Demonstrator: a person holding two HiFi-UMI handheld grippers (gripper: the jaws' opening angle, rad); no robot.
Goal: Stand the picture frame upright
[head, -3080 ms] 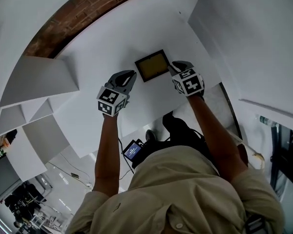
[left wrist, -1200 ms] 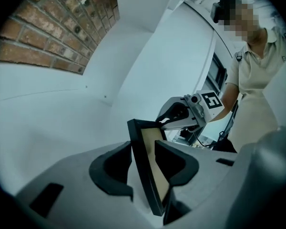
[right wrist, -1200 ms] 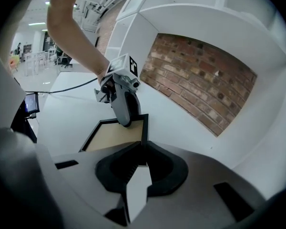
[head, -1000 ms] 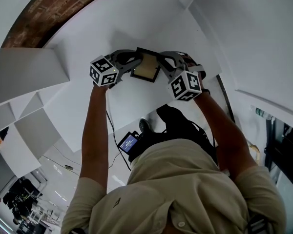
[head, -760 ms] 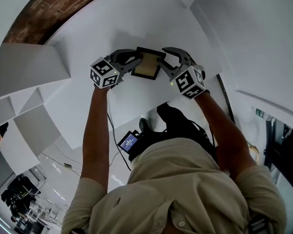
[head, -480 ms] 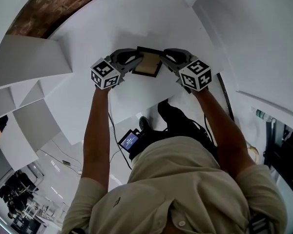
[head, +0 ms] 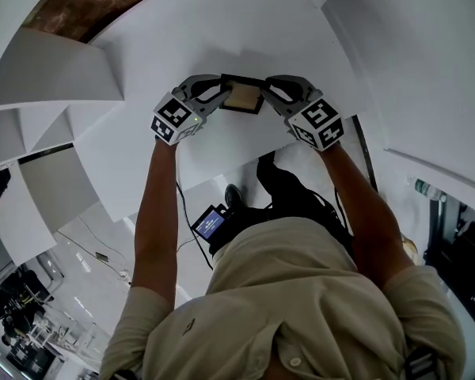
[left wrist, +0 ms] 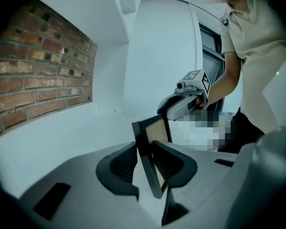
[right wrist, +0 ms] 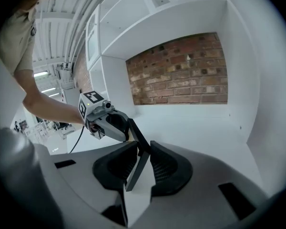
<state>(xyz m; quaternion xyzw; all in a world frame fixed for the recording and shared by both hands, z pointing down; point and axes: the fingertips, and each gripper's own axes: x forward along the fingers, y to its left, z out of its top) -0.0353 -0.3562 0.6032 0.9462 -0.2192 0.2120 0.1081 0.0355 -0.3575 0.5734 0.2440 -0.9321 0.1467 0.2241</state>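
Note:
A black picture frame [head: 242,96] with a tan picture is held tilted over the white shelf board [head: 245,22], between both grippers. My left gripper [head: 220,95] is shut on the frame's left edge; in the left gripper view the frame [left wrist: 157,130] runs slantwise between its jaws [left wrist: 144,147]. My right gripper [head: 266,93] is at the right edge. Its jaws are closing with the frame [right wrist: 136,171] between them, and a gap still shows beside the pads [right wrist: 144,149]. Each gripper view shows the other gripper at the frame's far edge: right gripper [left wrist: 181,106], left gripper [right wrist: 109,120].
A brick wall [head: 79,6] backs the shelf, which has a white side wall [head: 427,62] on the right. White panels [head: 47,70] stand at the left. A small lit screen [head: 214,222] sits near the person's waist, below the shelf's front edge.
The frame has been lifted from flat to steeply tilted and carried farther back. The right gripper let go, turned over and came back around the frame's right edge. The left kept its hold.

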